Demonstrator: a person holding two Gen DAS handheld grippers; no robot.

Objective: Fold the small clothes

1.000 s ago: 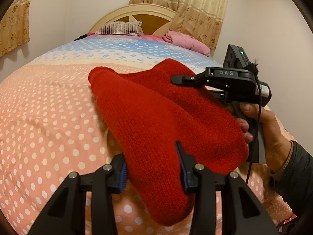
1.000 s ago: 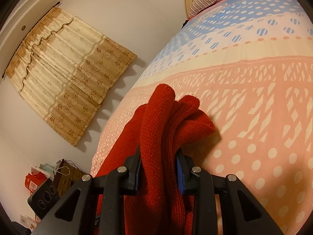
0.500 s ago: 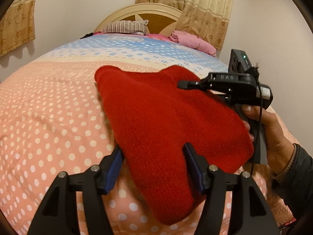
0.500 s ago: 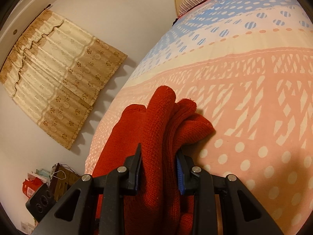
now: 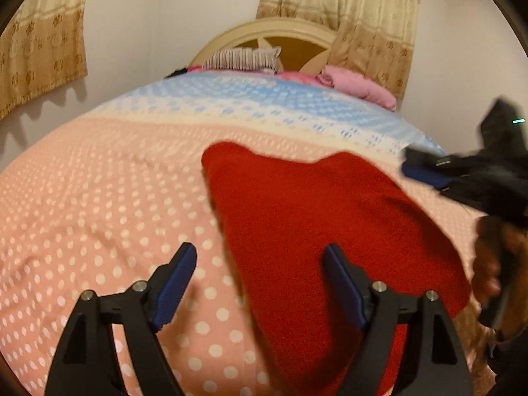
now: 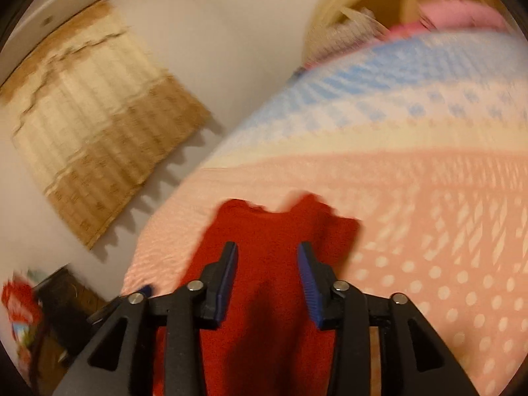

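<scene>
Both my tools are opening: left tool [image 5: 259, 264] and right tool [image 6: 267, 260] straddle the red knit garment [image 5: 313, 224] on the bed [image 5: 99, 198], pads clear.

The right gripper [image 5: 425, 171] and the hand [image 5: 495, 264] holding it were smeared by motion. The red garment's [image 5: 316, 231] near end ran off the frame's bottom edge.
</scene>
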